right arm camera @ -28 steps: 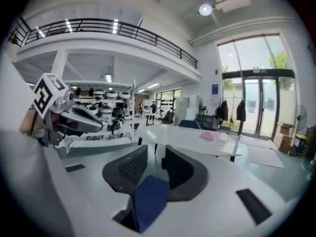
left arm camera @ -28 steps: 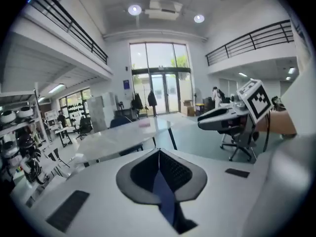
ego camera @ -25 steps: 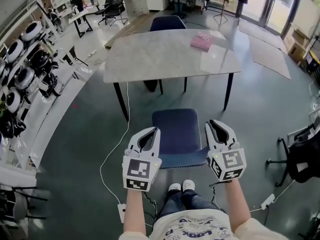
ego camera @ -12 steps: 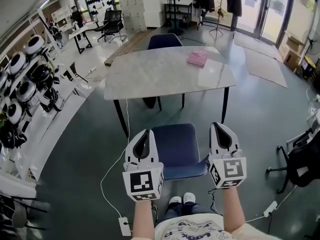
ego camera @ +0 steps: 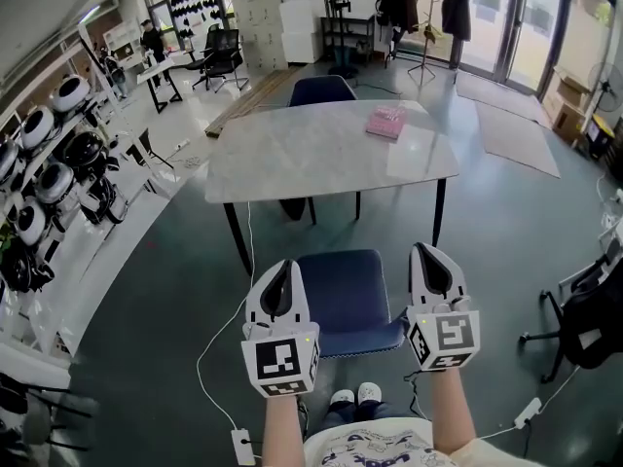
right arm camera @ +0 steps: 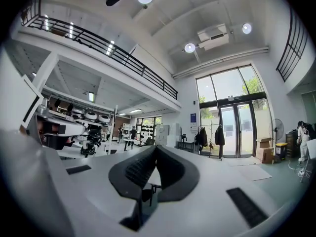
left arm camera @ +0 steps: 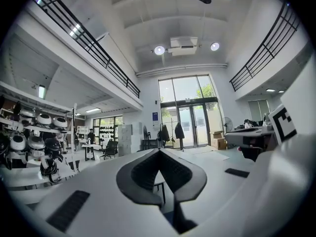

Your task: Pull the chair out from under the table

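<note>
Both your left gripper (ego camera: 282, 266) and your right gripper (ego camera: 427, 251) have come up since a second ago. Then they pointed down beside the rear corners of the blue chair (ego camera: 346, 295); now you hold them level above it. Each has its fingers pressed together with nothing between them. The chair stands on the floor out from under the table (ego camera: 321, 159), just ahead of your shoes (ego camera: 355, 395). Its seat shows between the two grippers and below them, touching neither.
</note>
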Motion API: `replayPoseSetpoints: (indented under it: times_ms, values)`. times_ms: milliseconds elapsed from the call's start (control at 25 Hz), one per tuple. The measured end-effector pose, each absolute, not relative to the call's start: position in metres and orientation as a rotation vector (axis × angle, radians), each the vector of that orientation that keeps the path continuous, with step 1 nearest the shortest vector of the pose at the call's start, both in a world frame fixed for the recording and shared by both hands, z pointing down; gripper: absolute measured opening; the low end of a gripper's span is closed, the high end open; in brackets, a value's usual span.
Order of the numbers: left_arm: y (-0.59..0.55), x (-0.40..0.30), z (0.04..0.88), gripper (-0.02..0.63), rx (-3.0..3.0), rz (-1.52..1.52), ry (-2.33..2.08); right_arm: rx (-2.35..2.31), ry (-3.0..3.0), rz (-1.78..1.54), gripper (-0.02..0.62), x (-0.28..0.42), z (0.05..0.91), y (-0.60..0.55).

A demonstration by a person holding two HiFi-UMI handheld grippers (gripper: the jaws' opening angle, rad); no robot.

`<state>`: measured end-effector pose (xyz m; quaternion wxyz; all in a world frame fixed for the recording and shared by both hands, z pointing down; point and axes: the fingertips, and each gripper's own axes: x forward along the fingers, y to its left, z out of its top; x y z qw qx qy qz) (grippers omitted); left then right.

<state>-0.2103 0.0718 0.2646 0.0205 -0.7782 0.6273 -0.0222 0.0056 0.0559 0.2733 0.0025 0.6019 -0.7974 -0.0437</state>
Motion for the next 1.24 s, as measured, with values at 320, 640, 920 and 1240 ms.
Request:
replayPoseSetpoints:
  times_ms: [320, 640, 920, 1240]
  values:
    - [0.076, -0.204, 0.265, 0.015, -2.404, -0.066, 1.95, 1.878, -2.503, -0.133, 0.006, 0.012, 0.277, 0.058]
    - [0.076, -0.203, 0.268, 0.015, -2.413, -0.077, 1.941, 1.868, -2.498, -0.123, 0.006, 0.009, 0.282, 0.057]
    - [0.079, -0.2, 0.269, 0.015, -2.41, -0.082, 1.948, 1.86, -2.493, -0.115, 0.006, 0.013, 0.285, 0.059]
    - [0.075, -0.2, 0.272, 0.015, -2.419, -0.106, 1.94, 1.841, -2.493, -0.105, 0.006, 0.009, 0.29, 0.054]
